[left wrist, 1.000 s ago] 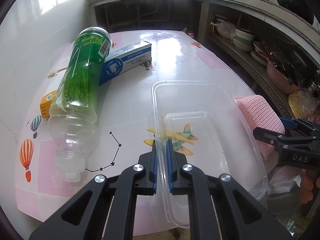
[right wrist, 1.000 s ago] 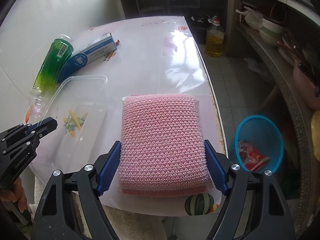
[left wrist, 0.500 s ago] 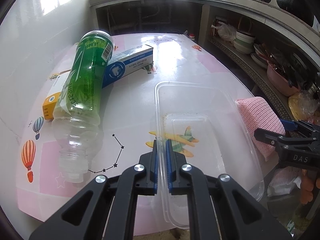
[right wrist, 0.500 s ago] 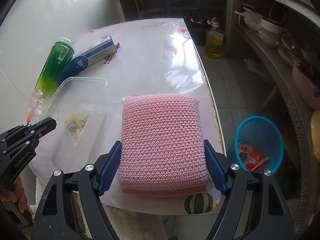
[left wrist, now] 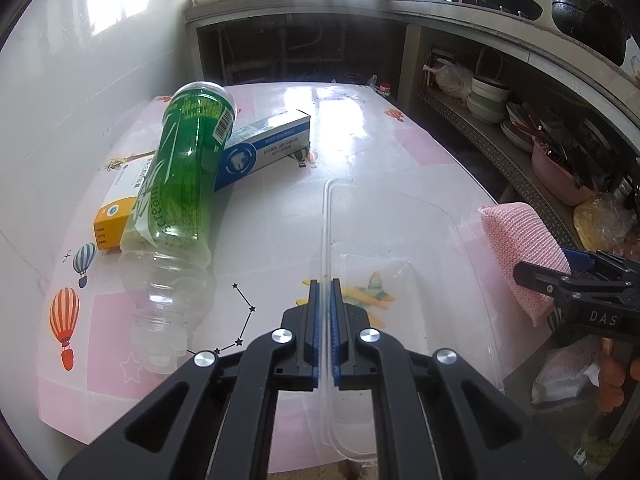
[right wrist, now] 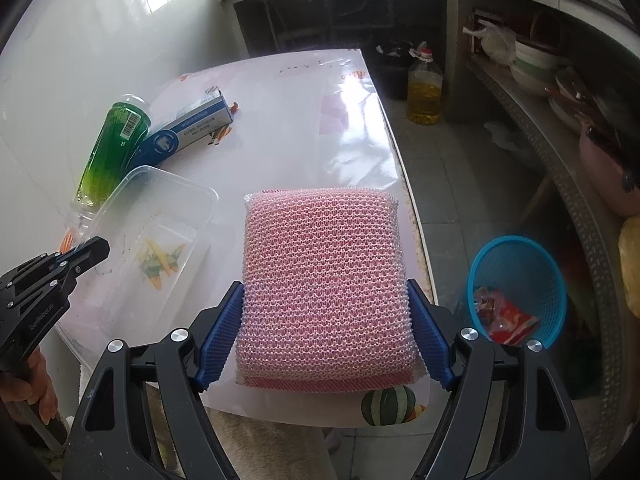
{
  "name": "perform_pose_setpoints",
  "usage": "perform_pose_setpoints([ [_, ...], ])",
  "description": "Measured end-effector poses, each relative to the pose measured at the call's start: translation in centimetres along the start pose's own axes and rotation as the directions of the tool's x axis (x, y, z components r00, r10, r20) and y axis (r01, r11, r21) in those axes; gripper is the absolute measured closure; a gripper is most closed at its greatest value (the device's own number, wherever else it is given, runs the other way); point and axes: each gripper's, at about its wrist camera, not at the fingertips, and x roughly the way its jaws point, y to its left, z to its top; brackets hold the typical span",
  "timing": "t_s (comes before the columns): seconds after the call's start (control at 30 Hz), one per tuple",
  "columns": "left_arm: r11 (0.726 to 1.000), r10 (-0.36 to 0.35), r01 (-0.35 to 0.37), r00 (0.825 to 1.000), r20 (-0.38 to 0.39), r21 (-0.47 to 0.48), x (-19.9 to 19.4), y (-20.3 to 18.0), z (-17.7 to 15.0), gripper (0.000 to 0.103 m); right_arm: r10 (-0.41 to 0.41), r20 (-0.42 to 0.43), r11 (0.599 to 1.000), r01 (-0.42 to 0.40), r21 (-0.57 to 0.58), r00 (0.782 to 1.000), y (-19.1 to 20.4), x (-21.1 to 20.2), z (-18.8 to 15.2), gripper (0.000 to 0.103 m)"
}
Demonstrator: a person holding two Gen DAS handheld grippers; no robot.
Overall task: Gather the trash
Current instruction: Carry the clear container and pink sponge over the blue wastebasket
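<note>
Trash in hand, two pieces: left gripper, jaws pinched together on the near wall of the clear plastic tray; right gripper, jaws clamped wide on both sides of the pink mesh sponge, held out past the surface edge at its 5 o'clock corner. Tray holds nothing I can make out; the plane print seen in it is the cloth showing through its clear bottom. Blue basket stands on the floor at 4 o'clock from the sponge, with red wrappers in it. Judged step: both pickups made, carry to the basket next. That calls for swinging the sponge right and down until it hangs over the basket mouth, then parting the jaws; the tray is wider than that mouth looks, so it may need tipping in on end. Left on the surface at 10 o'clock: green bottle lying across a blue-and-white carton and a yellow-and-white box, all touching. Oil jug on the floor at 1 o'clock, likely not trash.
</note>
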Motion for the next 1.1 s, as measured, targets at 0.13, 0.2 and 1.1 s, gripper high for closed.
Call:
perform_pose_setpoints([
  [0.13,0.999,-0.039,0.039,0.999,0.014,-0.028,-0.3,0.5,0.2,0.100,0.002,0.005,1.000,-0.002,0.006,1.000,-0.2,-0.2,-0.1,0.029],
  [0.2,0.998,-0.055,0.056,0.998,0.021,-0.041,-0.6,0.6,0.4,0.100,0.006,0.013,1.000,-0.006,0.011,1.000,-0.2,-0.5,-0.1,0.029],
  [1.1,0.909,-0.322,0.299,0.946,0.034,0.290,0.7,-17.7,11.4,0.100,-0.148,0.187,0.861,0.033,0.507,0.971,-19.4,-7.3,-4.6,0.030],
])
